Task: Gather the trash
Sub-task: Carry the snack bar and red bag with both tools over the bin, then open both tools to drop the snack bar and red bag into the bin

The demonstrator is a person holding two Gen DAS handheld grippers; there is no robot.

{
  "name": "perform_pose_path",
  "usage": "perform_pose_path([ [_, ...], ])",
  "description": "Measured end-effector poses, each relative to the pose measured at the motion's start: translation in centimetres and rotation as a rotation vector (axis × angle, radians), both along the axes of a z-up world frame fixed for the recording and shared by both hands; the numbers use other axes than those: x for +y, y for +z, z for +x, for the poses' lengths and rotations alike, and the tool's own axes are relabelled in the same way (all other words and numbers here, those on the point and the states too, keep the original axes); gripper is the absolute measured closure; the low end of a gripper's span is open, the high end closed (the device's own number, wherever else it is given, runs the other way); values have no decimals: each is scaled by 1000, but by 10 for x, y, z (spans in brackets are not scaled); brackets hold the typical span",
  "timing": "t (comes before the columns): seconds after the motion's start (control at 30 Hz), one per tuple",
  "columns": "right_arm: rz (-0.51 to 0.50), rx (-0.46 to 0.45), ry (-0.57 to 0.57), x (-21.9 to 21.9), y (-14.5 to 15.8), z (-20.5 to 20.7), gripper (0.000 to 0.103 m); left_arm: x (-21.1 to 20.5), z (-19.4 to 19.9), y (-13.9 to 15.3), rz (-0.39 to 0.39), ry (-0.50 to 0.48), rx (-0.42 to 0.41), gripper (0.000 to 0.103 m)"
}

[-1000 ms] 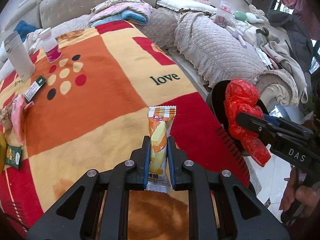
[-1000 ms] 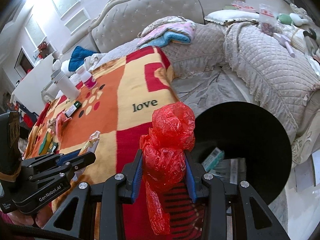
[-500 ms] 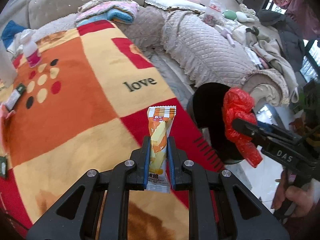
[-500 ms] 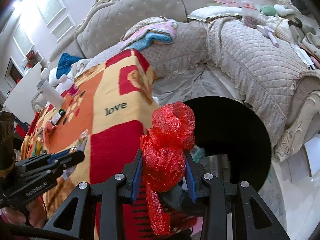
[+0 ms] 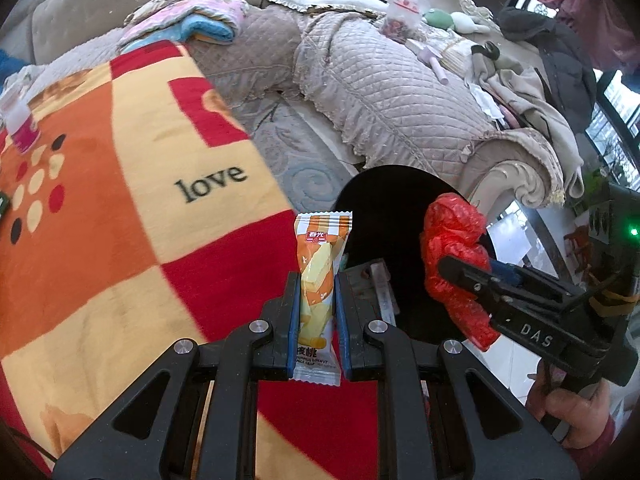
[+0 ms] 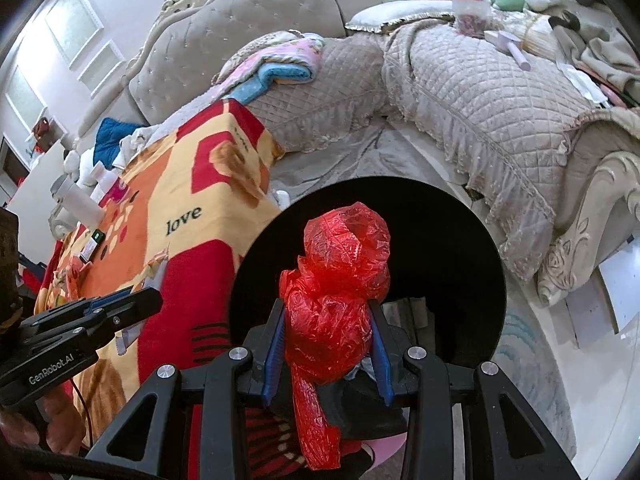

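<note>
Left gripper (image 5: 317, 312) jaws nearly closed, clamped on the sides of an upright orange-and-white sealed snack packet (image 5: 319, 292), top of the packet sticking up past the fingertips. Packet sits at the right edge of the orange, red and cream "love" printed fleece blanket (image 5: 120, 208), just beside the round black trash bin (image 5: 400, 188), whose opening lies right of and beyond it. Right gripper (image 6: 327, 344) jaws part open, squeezing a crumpled red plastic bag (image 6: 336, 280) between the blue pads (image 6: 274, 354); a twisted tail of the bag hangs down below the jaws. In the right wrist view the red bag is directly in front of the bin mouth (image 6: 472, 240), with a few paper scraps visible inside the bin, near side. Left gripper also shows at the left of that view (image 6: 132, 304), over the blanket. Far side: quilted beige sofa (image 5: 380, 92) with folded pink and blue towels (image 5: 192, 24). White bottle with pink label (image 5: 18, 122) stands on the blanket's far left.
</note>
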State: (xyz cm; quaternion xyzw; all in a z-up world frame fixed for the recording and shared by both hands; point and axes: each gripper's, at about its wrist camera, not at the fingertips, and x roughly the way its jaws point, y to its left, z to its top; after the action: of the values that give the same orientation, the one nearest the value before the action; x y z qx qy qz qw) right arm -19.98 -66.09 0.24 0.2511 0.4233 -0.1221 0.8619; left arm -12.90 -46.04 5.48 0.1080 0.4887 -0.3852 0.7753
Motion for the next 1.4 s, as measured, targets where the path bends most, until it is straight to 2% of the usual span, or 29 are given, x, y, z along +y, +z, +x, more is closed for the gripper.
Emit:
perform_pose_path([
  [0.5, 31, 20, -32, -15, -16, -4, 67, -36, -1, -12, 8, -49, 11, 89],
  [0.87, 43, 12, -54, -24, -17, -2, 67, -44, 6, -19, -26, -54, 65, 89],
  [1.4, 48, 21, -69, -29, -22, 6, 67, -49, 11, -21, -63, -56, 94, 89],
])
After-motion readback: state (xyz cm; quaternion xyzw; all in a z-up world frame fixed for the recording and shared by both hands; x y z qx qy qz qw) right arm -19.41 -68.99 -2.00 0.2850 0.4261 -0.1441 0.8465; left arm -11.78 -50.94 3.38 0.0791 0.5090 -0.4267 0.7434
